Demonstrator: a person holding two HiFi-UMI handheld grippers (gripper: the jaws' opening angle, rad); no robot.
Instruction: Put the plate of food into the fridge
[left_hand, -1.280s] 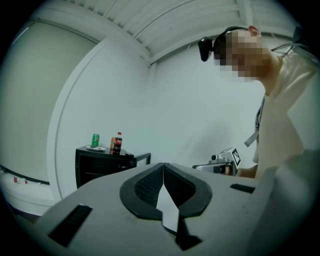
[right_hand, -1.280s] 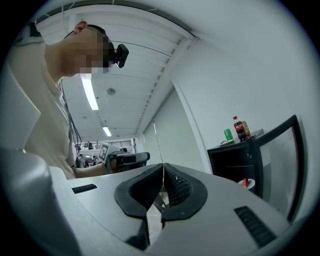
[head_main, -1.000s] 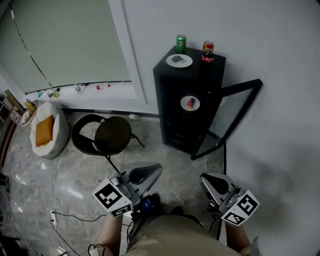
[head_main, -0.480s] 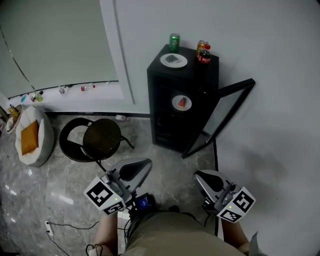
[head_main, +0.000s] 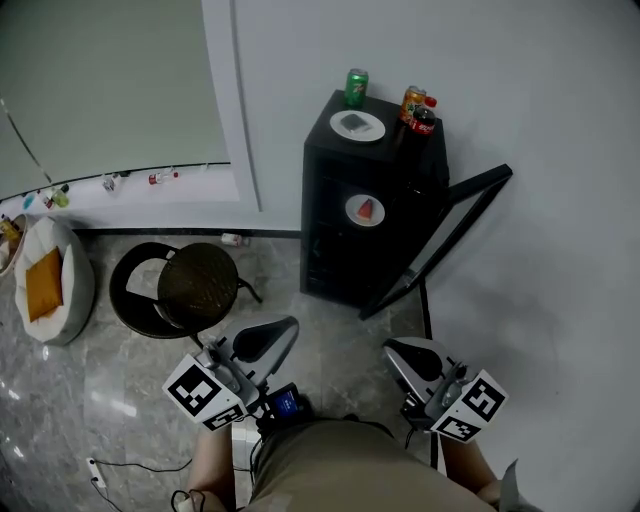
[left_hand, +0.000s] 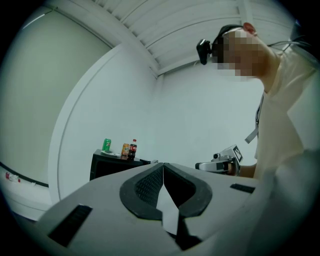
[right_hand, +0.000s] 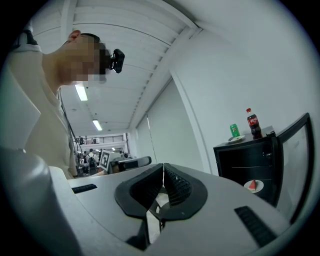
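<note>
A small black fridge (head_main: 372, 240) stands against the white wall with its glass door (head_main: 440, 240) swung open to the right. Inside it, on a shelf, rests a white plate with a red wedge of food (head_main: 365, 210), also seen as the plate (right_hand: 255, 186). A second white plate (head_main: 357, 125) lies on the fridge top. My left gripper (head_main: 282, 332) and right gripper (head_main: 398, 352) are both shut and empty, held low near the person's body, well short of the fridge. The fridge (left_hand: 107, 167) shows far off in the left gripper view.
On the fridge top stand a green can (head_main: 356, 87), an orange can (head_main: 412, 103) and a cola bottle (head_main: 423, 117). A round black stool (head_main: 195, 288) sits on the floor left of the fridge, a white cushion seat (head_main: 45, 285) further left. A cable (head_main: 150, 468) trails on the floor.
Both grippers have slid lower and leftward in the head view, and the view itself has shifted, so the fridge now sits a little lower. Both stay shut.
</note>
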